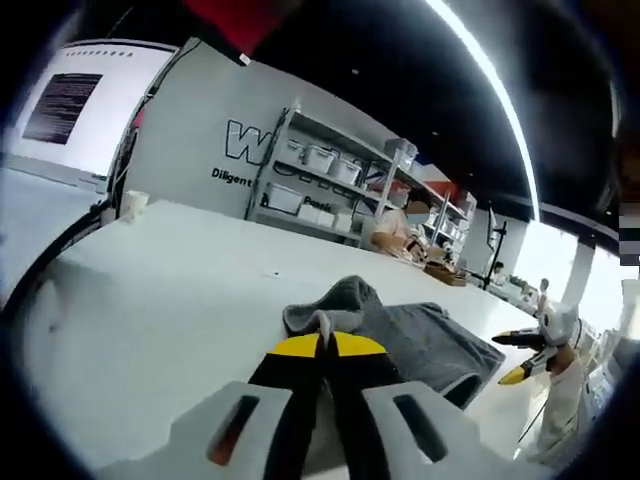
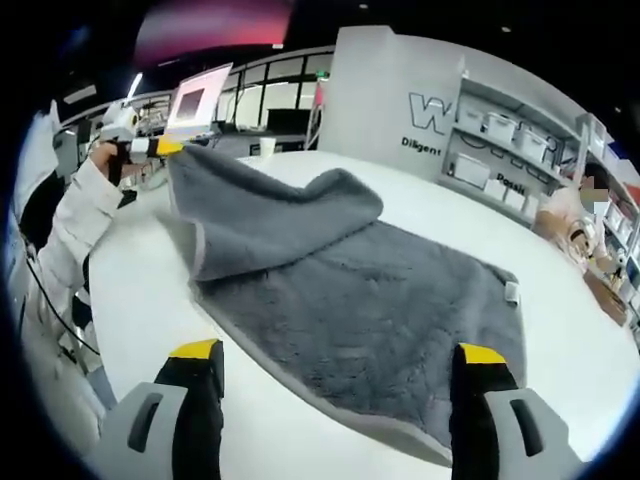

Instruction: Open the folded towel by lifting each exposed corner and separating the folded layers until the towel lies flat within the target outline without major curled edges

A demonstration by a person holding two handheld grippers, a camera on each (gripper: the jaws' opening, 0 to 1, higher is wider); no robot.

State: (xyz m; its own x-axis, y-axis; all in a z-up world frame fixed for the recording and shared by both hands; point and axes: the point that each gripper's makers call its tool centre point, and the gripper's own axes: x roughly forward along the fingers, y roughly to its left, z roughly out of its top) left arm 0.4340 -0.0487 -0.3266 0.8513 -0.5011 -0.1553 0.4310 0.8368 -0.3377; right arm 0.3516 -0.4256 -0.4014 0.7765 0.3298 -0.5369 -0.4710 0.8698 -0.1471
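The left claw (image 1: 322,345) clamps a corner of the grey towel (image 2: 360,300) and lifts it off the white bench (image 1: 170,290) to peel back the fold, while the right claw (image 2: 340,365) hovers with jaws apart.

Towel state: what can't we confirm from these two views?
- Target outline: no marking can be made out on the white table in either view.
- Towel near edge: in the right gripper view it runs behind the right gripper yellow-tipped jaw.
- Towel layers under the raised fold: covered by the cloth itself.
- Left gripper pinch: in the left gripper view the closed jaws hide how much cloth they hold.
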